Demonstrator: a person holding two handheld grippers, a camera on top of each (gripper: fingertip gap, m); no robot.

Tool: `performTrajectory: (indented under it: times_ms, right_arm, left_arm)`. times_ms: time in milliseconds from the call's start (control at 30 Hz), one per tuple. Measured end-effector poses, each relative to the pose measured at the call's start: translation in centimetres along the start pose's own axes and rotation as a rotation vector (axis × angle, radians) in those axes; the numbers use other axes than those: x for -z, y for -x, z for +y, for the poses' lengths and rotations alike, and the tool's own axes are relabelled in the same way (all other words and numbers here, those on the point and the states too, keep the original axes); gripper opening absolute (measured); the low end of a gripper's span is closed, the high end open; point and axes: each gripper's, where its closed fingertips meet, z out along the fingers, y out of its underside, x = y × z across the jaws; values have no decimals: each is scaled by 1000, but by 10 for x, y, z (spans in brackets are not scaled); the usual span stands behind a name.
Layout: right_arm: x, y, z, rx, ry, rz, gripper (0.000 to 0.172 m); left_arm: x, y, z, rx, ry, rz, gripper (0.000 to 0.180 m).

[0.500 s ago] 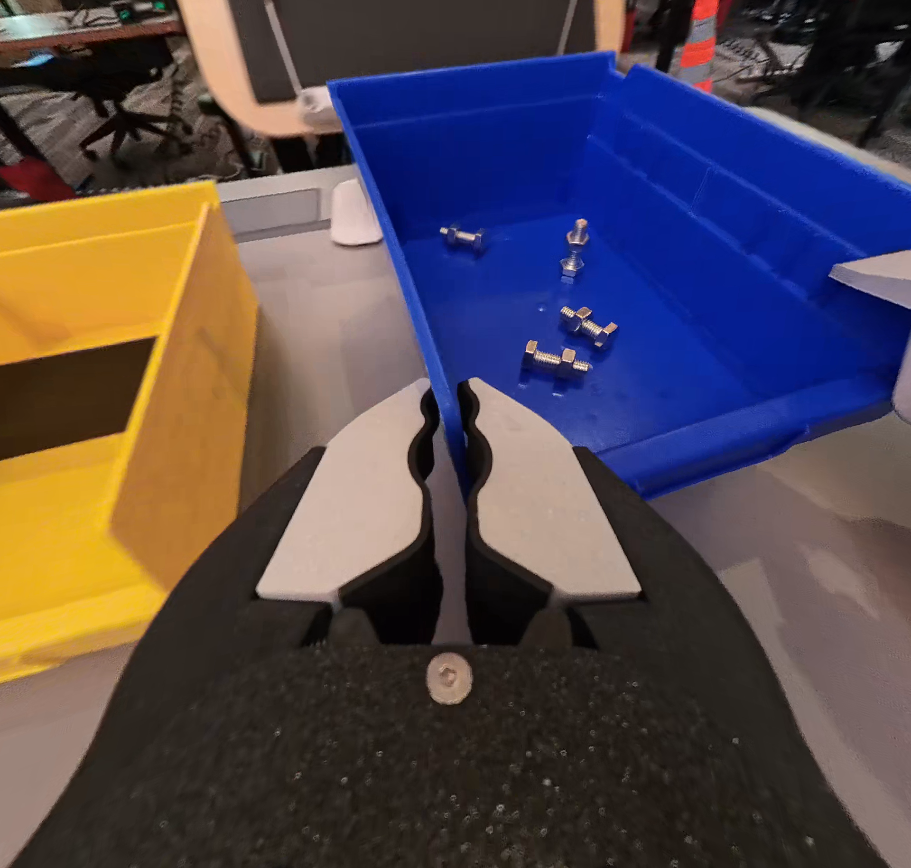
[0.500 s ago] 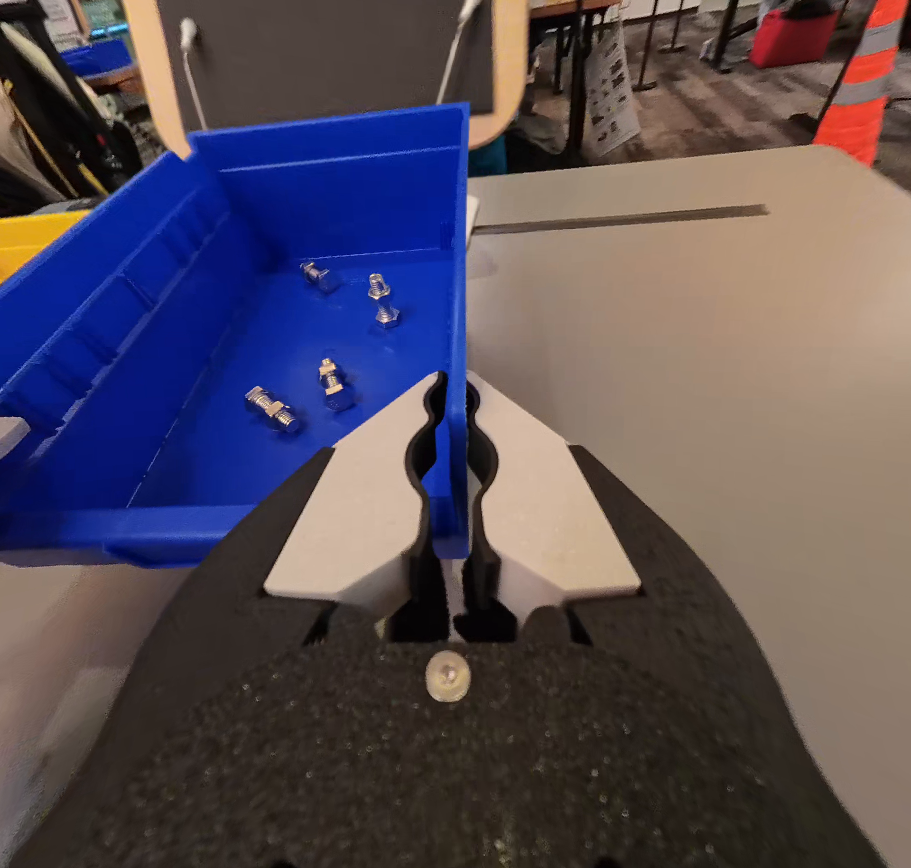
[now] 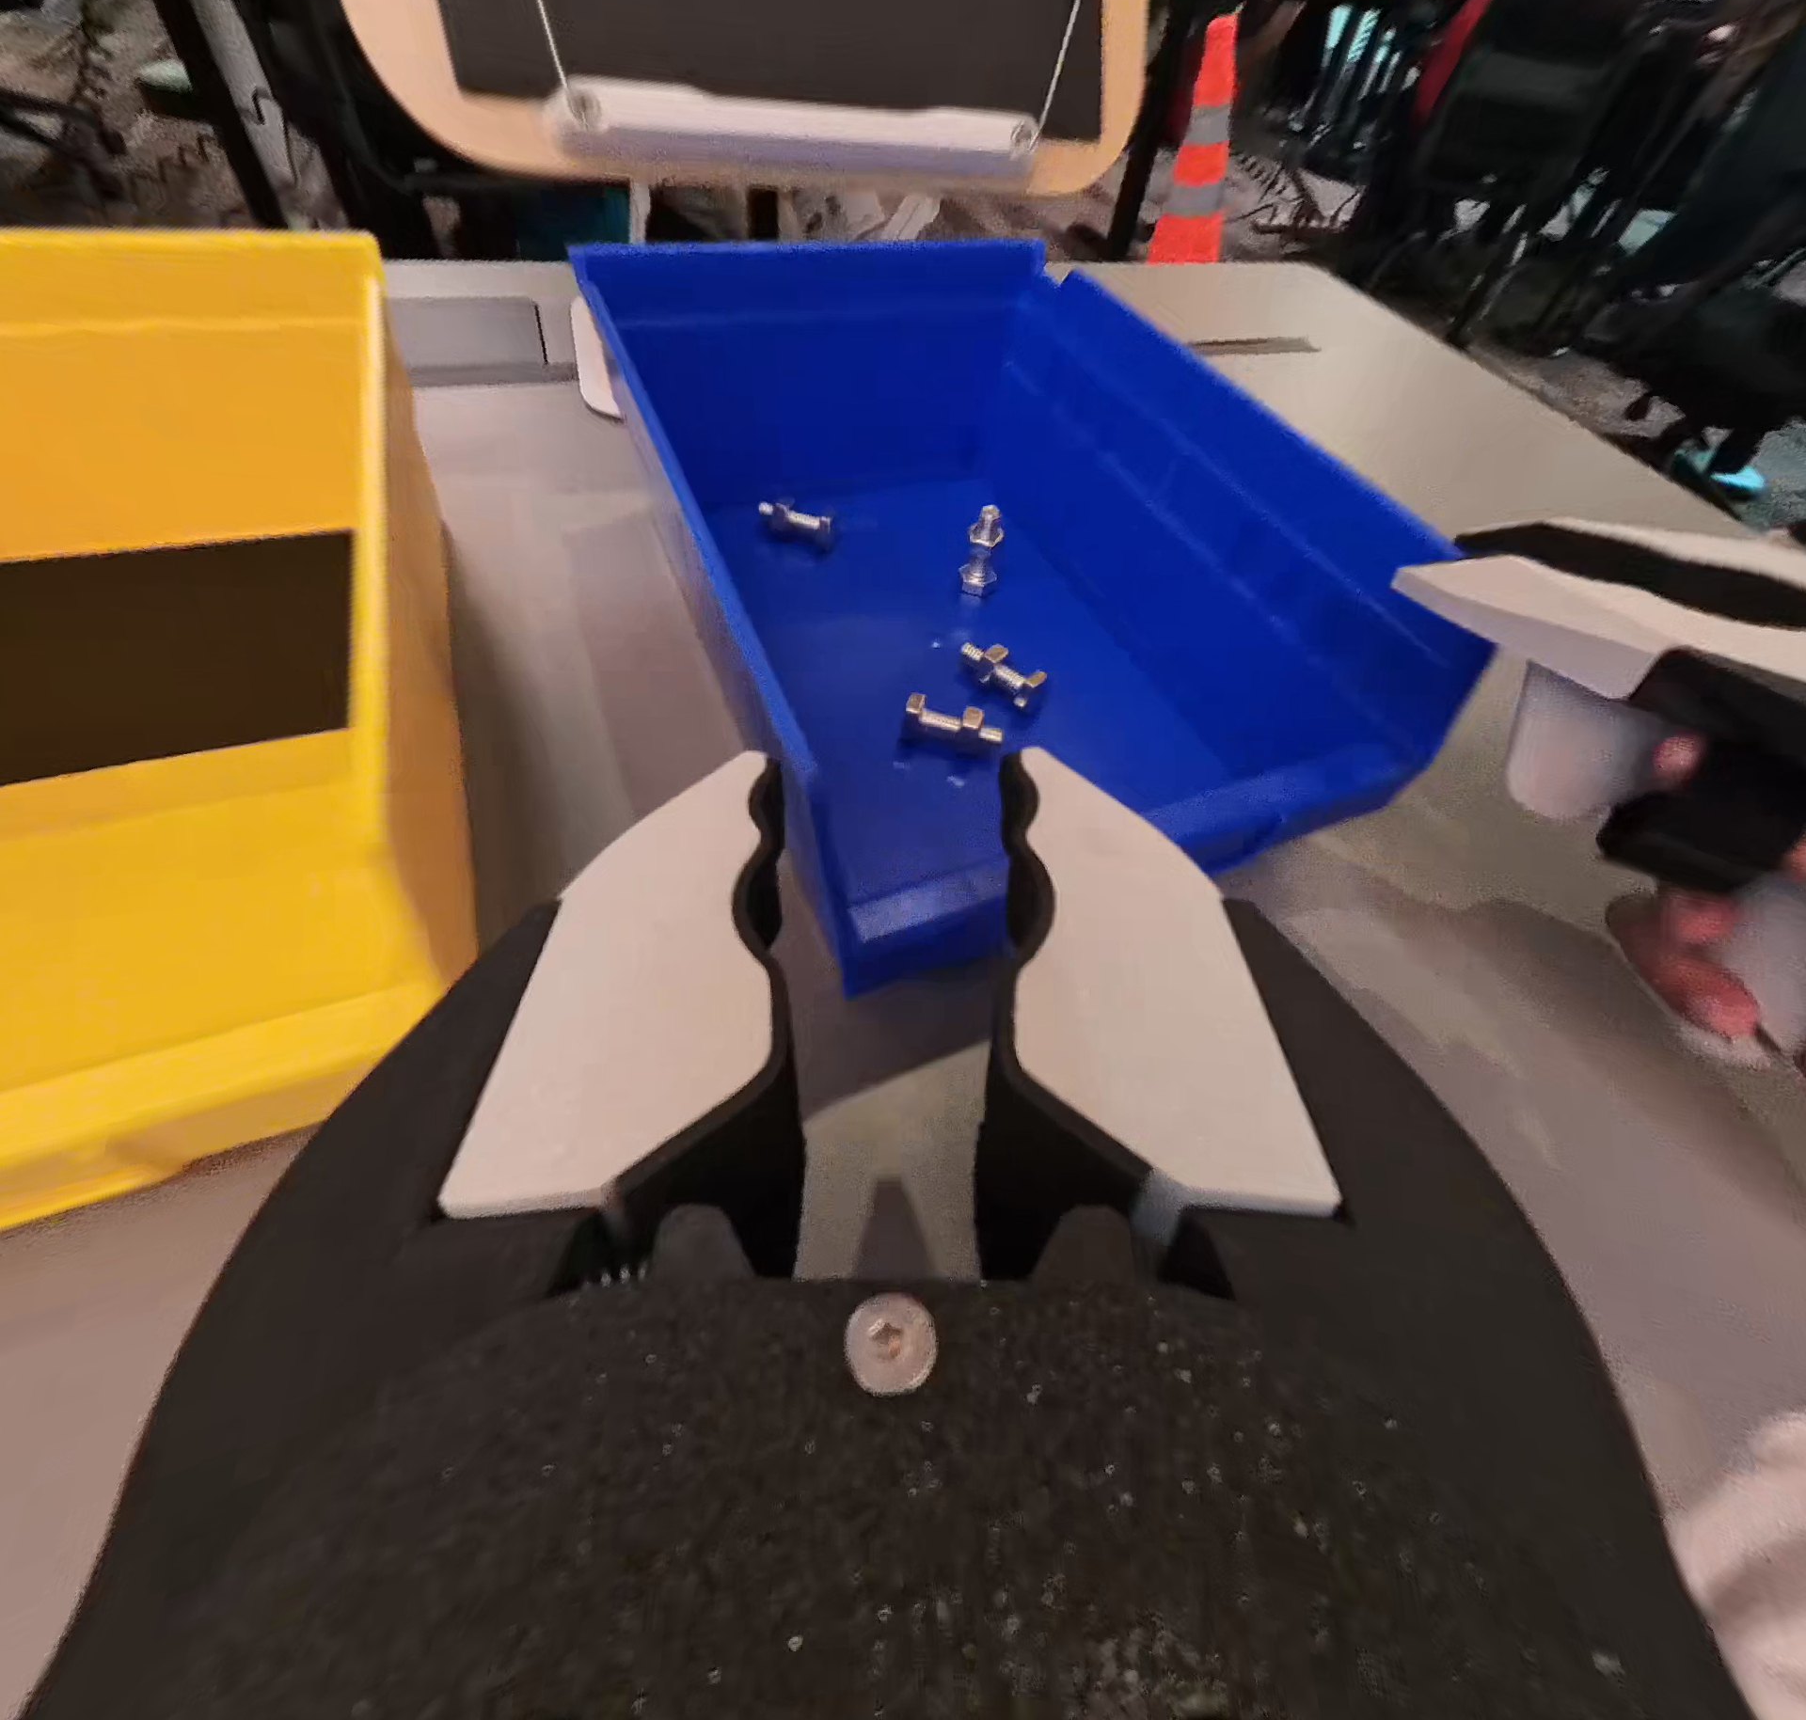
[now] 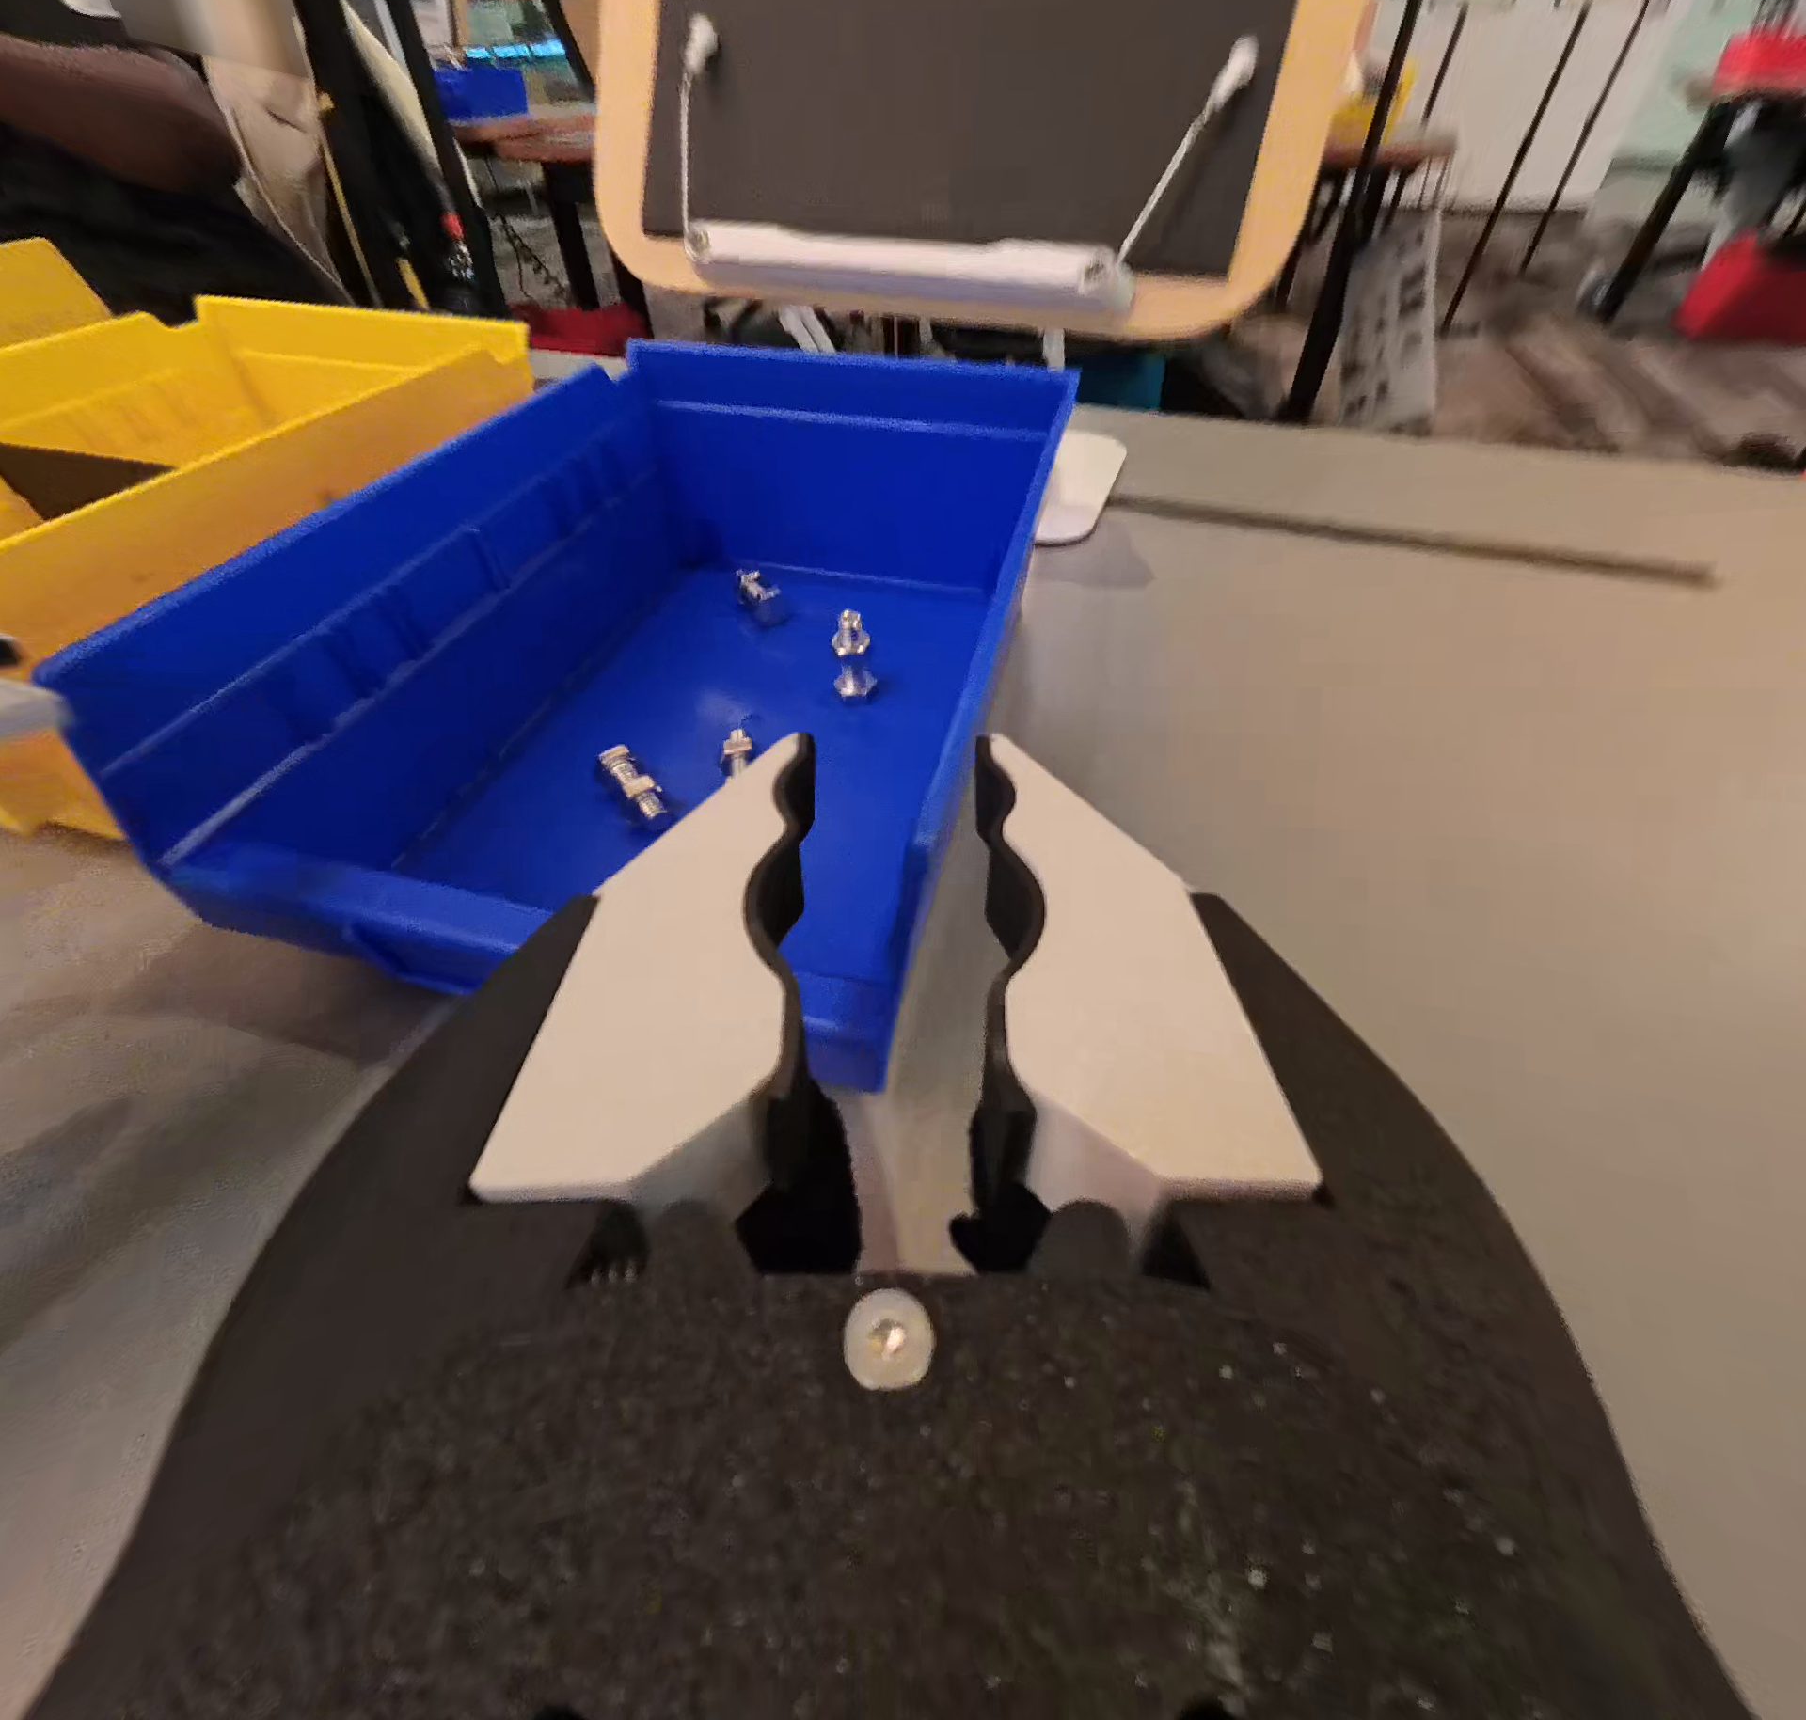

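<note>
Left wrist view: left tongs spread, nothing pinched; the near left corner of the blue bin stands between the pads, untouched. Bin rests on the grey desk beside a yellow bin; four bolts lie loose inside.

Right wrist view: right tongs spread, straddling the bin's right wall without pressing, level and low over the desk.

One blue bin on the worktop. Four bolts with nuts inside the blue bin. One yellow bin left of it. Two hand-held grippers.
</note>
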Motion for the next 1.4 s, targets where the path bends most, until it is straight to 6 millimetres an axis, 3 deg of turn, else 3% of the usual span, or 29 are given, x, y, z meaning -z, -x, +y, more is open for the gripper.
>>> performTrajectory:
  times_ms: [67,133,267,333,433,533,633,767,867,933,1067,1267,1400]
  right_arm:
    - [13,-6,-10,67,-60,22,32]
    - [21,0,-21,73,-89,11,32]
    - [43,58,-48,86,-173,-132,30]
    - [54,100,-52,138,-205,-217,29]
    - [65,164,-37,214,-192,-343,27]
    - [71,209,-13,278,-144,-441,22]
    - [69,235,7,296,-77,-526,20]
    - [58,248,17,269,-5,-570,20]
    - [47,254,17,252,19,-568,20]
    - [36,256,17,245,38,-531,21]
    - [6,254,13,184,48,-413,29]
    - [-18,275,19,131,104,-350,34]
    - [-20,288,24,125,129,-338,16]
  left_arm:
    - [33,11,-5,-18,-23,-8,41]
    - [68,38,-5,-10,-30,-35,37]
    - [120,129,13,121,-3,-82,40]
    - [132,182,21,193,12,-119,40]
    - [135,256,34,203,51,-239,41]
    - [122,295,37,171,56,-263,46]
    - [98,303,36,121,67,-193,50]
    - [70,298,26,0,43,-139,43]
    - [57,299,28,-16,91,-171,5]
    - [57,299,29,40,91,-196,4]
    - [79,283,38,70,90,-233,4]
    - [137,252,63,136,84,-295,5]
    - [163,238,72,146,54,-357,5]
